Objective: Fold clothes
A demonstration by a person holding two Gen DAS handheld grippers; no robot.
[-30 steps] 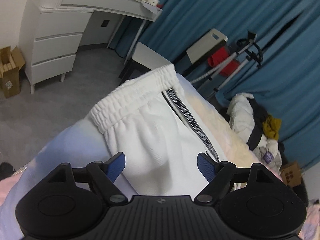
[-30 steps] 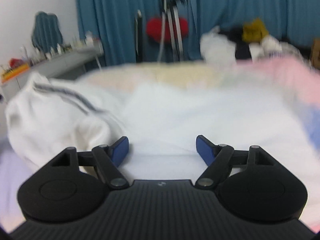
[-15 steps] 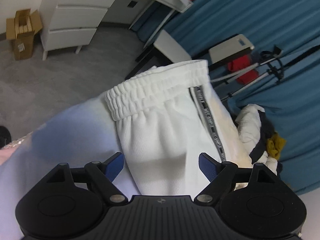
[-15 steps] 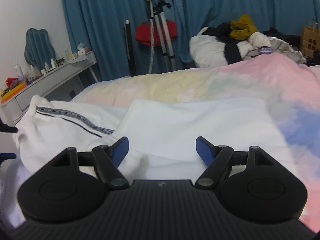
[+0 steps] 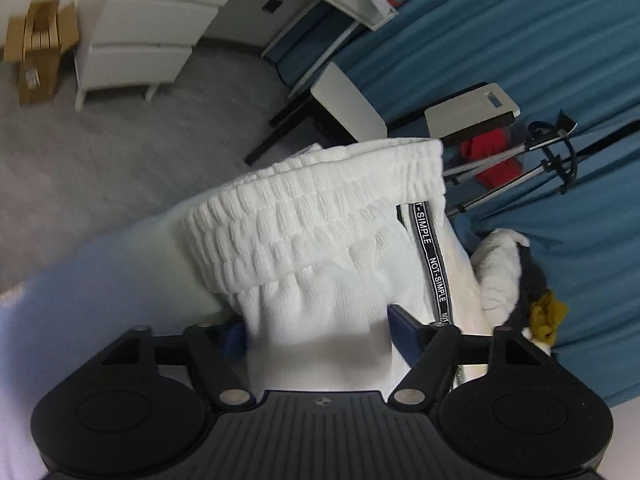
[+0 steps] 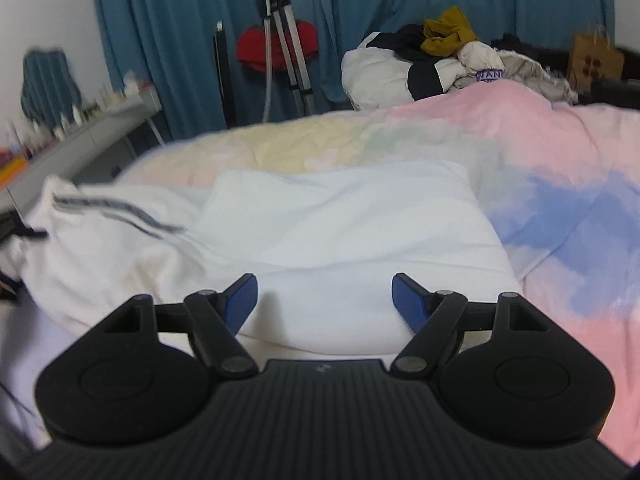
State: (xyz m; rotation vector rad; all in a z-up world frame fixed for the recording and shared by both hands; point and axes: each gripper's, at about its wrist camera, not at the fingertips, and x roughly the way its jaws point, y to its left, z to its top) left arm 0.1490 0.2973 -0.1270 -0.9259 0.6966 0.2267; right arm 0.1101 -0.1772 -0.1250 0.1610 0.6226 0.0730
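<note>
White sweatpants [image 5: 340, 248] with an elastic waistband and a black "NOT-SIMPLE" side stripe lie on the bed. My left gripper [image 5: 320, 330] is open, its blue fingers either side of the fabric just below the waistband. In the right wrist view the pants [image 6: 328, 232] lie folded across the pastel duvet [image 6: 560, 184], with the striped waist end at the left. My right gripper [image 6: 324, 300] is open and empty, just above the near folded edge.
A white desk with drawers [image 5: 152, 28], a cardboard box [image 5: 36, 56] and grey floor lie beyond the bed's edge. Blue curtains [image 6: 180, 32], a stand with a red item [image 6: 280, 48] and a pile of clothes [image 6: 440, 56] stand behind the bed.
My left gripper has moved forward, so the fabric below the waistband now sits between its open fingers. My right gripper has shifted slightly over the folded pants; the view is blurred.
</note>
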